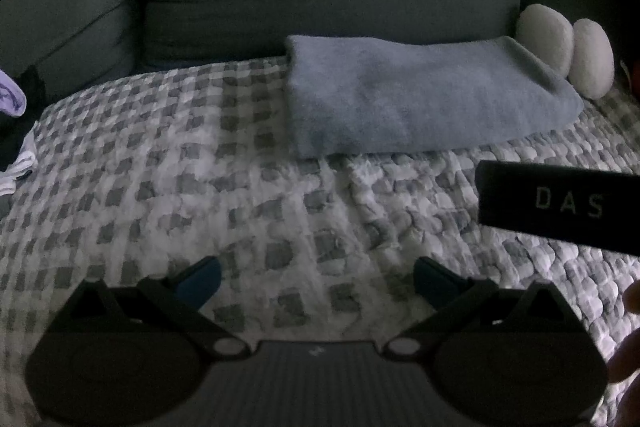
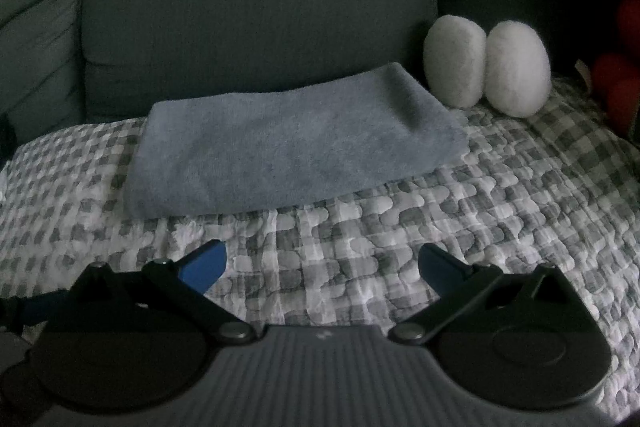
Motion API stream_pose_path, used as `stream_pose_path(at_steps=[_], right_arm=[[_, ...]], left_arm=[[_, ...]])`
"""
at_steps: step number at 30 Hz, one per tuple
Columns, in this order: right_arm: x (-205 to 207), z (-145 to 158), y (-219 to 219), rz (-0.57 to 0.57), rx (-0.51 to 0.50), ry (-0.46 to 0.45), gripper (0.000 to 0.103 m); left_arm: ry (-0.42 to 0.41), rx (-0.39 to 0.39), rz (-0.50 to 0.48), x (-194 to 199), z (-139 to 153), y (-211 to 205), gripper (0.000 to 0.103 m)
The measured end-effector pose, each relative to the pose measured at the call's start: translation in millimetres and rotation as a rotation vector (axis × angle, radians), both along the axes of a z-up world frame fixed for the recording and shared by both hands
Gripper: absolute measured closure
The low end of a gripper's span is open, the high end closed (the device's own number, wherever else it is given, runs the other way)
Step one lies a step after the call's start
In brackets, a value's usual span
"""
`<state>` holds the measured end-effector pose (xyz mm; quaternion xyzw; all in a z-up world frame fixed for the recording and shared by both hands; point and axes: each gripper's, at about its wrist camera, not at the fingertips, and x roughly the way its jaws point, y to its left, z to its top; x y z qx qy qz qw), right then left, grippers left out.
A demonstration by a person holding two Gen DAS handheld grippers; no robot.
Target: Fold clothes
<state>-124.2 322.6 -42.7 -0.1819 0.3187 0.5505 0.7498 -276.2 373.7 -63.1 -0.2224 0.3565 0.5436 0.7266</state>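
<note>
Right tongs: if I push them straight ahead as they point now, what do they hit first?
Probably the folded blue-grey towel, lying ahead of the open right tongs on the checkered blanket. Depth is unclear.

Both wrist views low over checked blanket point(image 1: 280, 211), facing sofa back point(image 2: 256, 7); share folded towel point(image 1: 420, 99).

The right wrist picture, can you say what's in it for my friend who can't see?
A folded grey-blue towel lies on a grey-and-white checked blanket covering a dark sofa. The open right gripper hangs above the blanket, holding nothing. Two white fluffy ovals stand beside the towel.
</note>
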Motion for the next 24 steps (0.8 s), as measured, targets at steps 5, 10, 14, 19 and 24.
stream_pose_path(at_steps=[5,10,14,19,24], right_arm=[[-0.4,-0.2,0.4,0.000,-0.003,-0.001,0.000],[-0.8,-0.5,1.1,0.001,-0.006,-0.002,0.000],[-1.2,-1.2,1.7,0.005,-0.011,-0.002,0.000],[-1.0,-1.2,1.7,0.008,-0.012,-0.002,0.000],[-1.0,-1.5,2.0,0.008,-0.014,-0.002,0.000]], left_arm=[[0.004,0.003,-0.003,0.7,0.0,0.3,0.000],[0.010,0.006,-0.004,1.6,0.4,-0.3,0.000],[0.021,0.012,-0.008,3.0,0.8,-1.3,0.000],[0.021,0.012,-0.006,2.3,1.4,-1.4,0.000],[0.021,0.012,-0.002,2.4,1.8,-1.9,0.000]])
